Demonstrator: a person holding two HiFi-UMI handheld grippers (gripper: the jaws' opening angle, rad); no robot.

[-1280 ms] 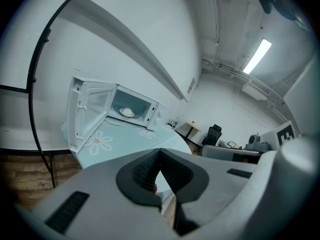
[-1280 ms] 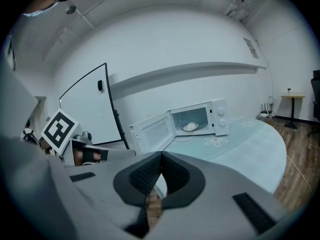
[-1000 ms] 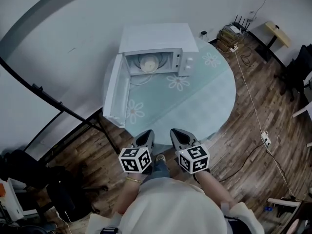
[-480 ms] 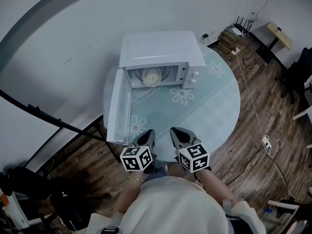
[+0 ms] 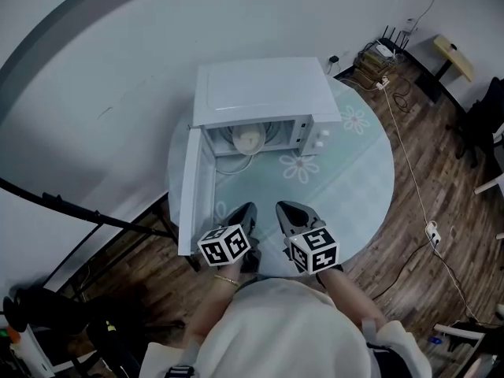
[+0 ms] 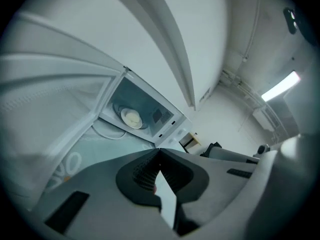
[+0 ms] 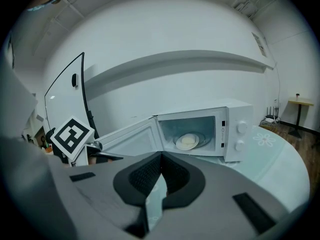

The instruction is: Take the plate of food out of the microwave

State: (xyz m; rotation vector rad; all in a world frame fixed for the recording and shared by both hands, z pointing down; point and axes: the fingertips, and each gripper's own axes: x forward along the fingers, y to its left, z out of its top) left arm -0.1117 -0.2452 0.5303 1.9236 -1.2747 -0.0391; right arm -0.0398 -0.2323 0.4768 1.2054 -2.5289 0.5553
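One microwave point(image 5: 264, 105), seemingly one plate point(image 5: 249, 139)

The microwave point(image 5: 264, 93) cavity faces the person with its mouth open, and bare bench point(image 5: 346, 179) lies in front of it. Its door point(image 5: 193, 187) stands out along the view's left, its free edge just beside the left hand-held gripper point(image 5: 245, 209), walling off that side. The control panel point(image 5: 319, 132) bounds the mouth on the right. Inside, the plate of food point(image 5: 250, 139) sits mid-cavity with the walls close on either side.

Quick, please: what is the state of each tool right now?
Left tool: closed, holding nothing.
Right tool: closed, holding nothing.
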